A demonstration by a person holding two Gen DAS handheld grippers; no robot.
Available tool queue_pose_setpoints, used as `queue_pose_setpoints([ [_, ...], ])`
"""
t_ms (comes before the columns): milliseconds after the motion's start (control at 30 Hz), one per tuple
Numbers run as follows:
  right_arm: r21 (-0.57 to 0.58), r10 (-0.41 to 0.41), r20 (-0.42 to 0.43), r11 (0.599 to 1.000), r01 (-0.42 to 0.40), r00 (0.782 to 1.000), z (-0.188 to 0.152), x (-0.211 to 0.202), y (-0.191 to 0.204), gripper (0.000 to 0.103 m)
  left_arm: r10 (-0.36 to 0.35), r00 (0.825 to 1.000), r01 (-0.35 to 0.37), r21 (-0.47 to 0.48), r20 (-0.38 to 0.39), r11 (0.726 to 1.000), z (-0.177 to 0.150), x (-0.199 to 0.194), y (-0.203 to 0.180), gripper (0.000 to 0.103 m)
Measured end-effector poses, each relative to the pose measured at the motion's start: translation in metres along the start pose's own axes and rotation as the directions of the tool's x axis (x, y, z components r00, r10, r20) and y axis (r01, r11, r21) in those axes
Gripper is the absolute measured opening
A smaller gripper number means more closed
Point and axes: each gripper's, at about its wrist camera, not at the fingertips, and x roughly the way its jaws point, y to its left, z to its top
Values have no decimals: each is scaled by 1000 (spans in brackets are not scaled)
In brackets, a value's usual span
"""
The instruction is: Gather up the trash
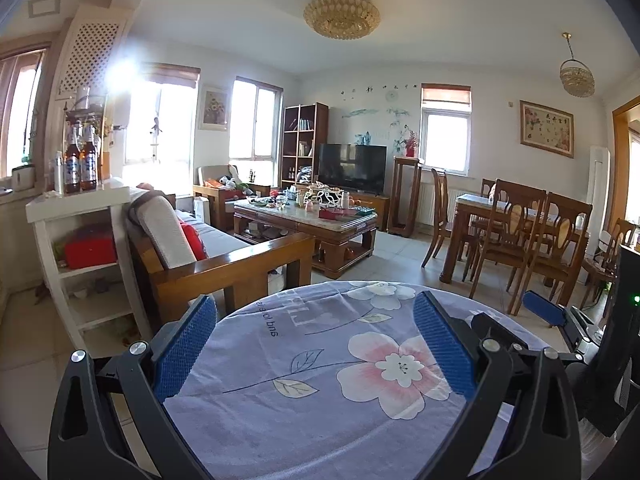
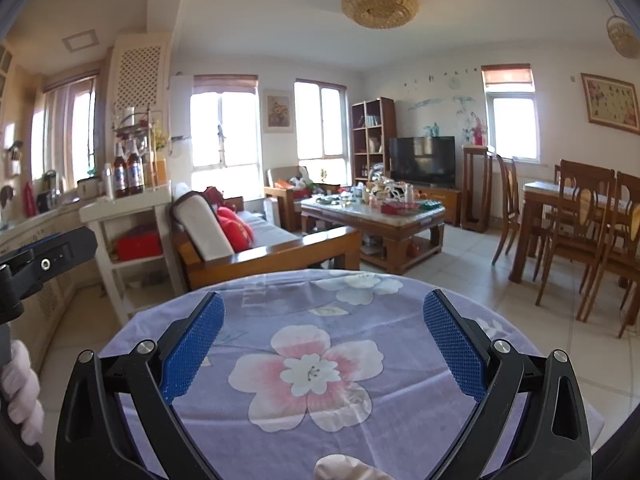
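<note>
- Left wrist view: the left gripper [image 1: 316, 344] hangs over a round table [image 1: 320, 400] draped in a lilac flowered cloth, its blue fingers [image 1: 182, 354] spread wide with nothing between them. The right gripper [image 1: 546, 309] shows at the right edge. Beyond stand a sofa [image 1: 208, 248], a cluttered coffee table [image 1: 308, 220] and a dining table [image 1: 516, 216].
- Right wrist view: the right gripper [image 2: 324, 342] is likewise spread and empty above the same cloth. No trash can be made out on the round table; the coffee table's clutter [image 2: 380, 196] is too small to identify.
</note>
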Motion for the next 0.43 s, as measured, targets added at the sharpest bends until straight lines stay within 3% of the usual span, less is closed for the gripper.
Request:
queue_pose_setpoints([
  [433,26,8,-23,1000,-8,1000,-9,0,-16,98,21,1000,-21,23,-17,1000,-2,5,-3,98],
])
